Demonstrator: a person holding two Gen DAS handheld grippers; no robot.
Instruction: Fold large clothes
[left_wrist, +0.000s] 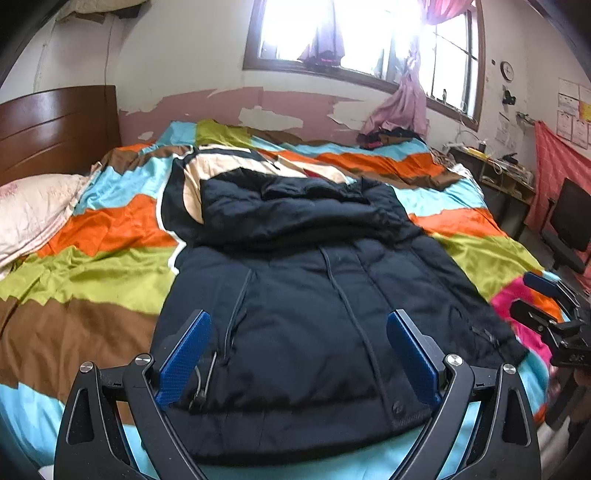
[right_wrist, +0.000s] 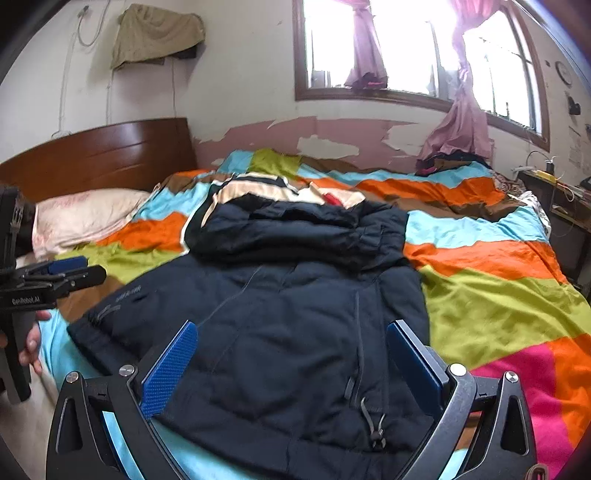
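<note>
A large navy padded jacket (left_wrist: 306, 295) lies flat on the bed, hem toward me, its hood (left_wrist: 295, 206) bunched at the far end; it also fills the right wrist view (right_wrist: 280, 325). My left gripper (left_wrist: 299, 325) hovers open above the hem with nothing between its blue pads. My right gripper (right_wrist: 291, 336) stands open above the hem's right side, empty too. Each gripper shows in the other's view: the right one (left_wrist: 532, 291) at the right edge, the left one (right_wrist: 81, 269) at the left edge with a hand (right_wrist: 33, 343) on its handle.
A second garment in black, cream and red (left_wrist: 229, 162) lies beyond the hood. The bed carries a striped multicolour cover (left_wrist: 110, 229) and a pale pillow (left_wrist: 33, 210). A wooden headboard (left_wrist: 59, 125) is at the left. Clothes pile (left_wrist: 388, 138), a desk (left_wrist: 498, 173) and chair (left_wrist: 569, 229) are at the right.
</note>
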